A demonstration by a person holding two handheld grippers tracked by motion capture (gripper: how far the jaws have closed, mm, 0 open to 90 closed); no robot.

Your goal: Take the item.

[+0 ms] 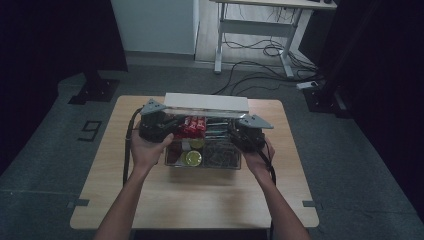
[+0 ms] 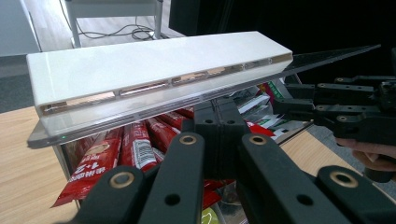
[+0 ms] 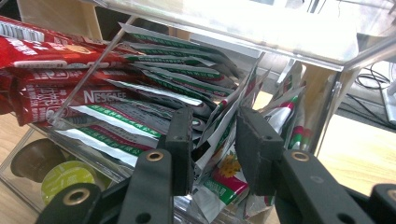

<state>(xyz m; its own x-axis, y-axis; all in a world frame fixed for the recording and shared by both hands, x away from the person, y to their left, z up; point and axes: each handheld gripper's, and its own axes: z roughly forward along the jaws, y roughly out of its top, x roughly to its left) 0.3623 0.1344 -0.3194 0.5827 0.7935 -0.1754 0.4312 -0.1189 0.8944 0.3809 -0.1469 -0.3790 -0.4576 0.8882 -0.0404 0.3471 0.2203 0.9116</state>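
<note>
Two tongs | left [image 2: 219, 122] pinching box lid [image 2: 154, 70] | right [image 3: 215, 149] spread amid sachets [image 3: 187, 93]

A lab: black curtains [image 1: 55, 35], floor cables [image 1: 260, 55], marked carpet [image 1: 90, 131].

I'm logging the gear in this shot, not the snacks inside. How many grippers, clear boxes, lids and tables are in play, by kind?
Grippers: 2, the left gripper and the right gripper
Clear box: 1
White lid: 1
Wooden table under the box: 1
Total: 5
</note>
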